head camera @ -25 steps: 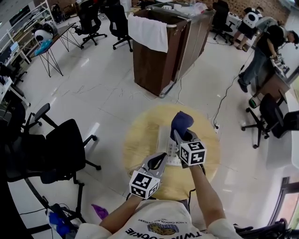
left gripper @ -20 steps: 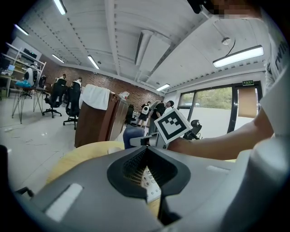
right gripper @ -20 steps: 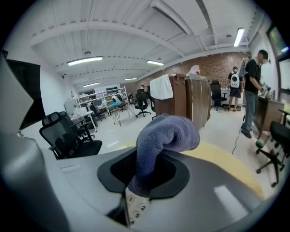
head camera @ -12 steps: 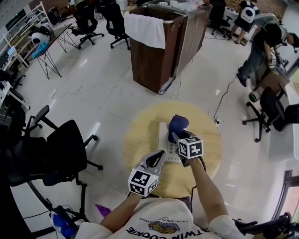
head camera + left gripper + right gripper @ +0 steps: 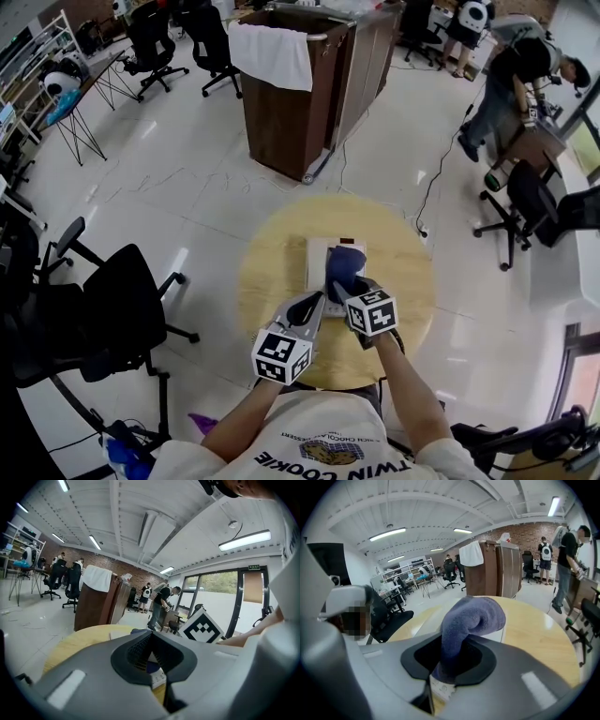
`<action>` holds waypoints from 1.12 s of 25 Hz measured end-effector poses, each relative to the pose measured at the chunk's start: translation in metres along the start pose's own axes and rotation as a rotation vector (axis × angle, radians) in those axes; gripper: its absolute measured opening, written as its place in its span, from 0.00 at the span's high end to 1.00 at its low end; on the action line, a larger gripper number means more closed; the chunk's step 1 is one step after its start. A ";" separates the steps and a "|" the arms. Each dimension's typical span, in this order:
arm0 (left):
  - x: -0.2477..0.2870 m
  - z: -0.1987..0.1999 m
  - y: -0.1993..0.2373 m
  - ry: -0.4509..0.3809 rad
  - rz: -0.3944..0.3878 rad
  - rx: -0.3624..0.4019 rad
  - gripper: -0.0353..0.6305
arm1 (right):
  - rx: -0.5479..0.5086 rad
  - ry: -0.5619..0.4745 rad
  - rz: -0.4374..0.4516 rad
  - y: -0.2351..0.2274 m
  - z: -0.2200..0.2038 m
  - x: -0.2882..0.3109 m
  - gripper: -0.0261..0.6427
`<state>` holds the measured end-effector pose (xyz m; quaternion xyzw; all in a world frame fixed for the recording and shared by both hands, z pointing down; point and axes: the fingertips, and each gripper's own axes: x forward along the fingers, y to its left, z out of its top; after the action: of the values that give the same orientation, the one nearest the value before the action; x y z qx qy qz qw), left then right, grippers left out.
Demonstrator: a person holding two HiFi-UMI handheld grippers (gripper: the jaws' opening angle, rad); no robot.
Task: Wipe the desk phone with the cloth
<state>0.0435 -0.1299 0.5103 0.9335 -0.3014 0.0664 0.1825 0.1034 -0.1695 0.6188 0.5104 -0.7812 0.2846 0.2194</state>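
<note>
Near the round table's [image 5: 267,281] front edge the left gripper [image 5: 315,302] hovers, its jaws seemingly closed on nothing, just short of the desk phone [image 5: 318,261] at the table's middle. The blue cloth [image 5: 344,265], pinched tight in the right gripper [image 5: 349,284], has slid back from the phone's far end onto its middle, so a wiping stroke looks under way, with the near keys left to cover

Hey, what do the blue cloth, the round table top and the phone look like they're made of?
The cloth looks like soft terry fabric: fuzzy nap, limp fold. The table top seems to be pale wood or laminate, yellowish and matte. The phone is probably smooth white plastic.
</note>
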 end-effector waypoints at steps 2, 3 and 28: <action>0.001 0.000 0.000 -0.002 -0.003 -0.003 0.96 | -0.009 0.008 0.004 0.008 -0.011 -0.005 0.85; 0.001 -0.001 0.000 -0.001 -0.006 -0.003 0.96 | -0.013 0.011 0.005 0.012 -0.017 -0.007 0.85; 0.005 -0.002 -0.010 0.005 -0.015 0.004 0.96 | 0.009 -0.177 -0.062 -0.010 0.036 -0.060 0.85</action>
<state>0.0539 -0.1240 0.5105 0.9359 -0.2940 0.0680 0.1819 0.1336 -0.1569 0.5562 0.5584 -0.7803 0.2348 0.1558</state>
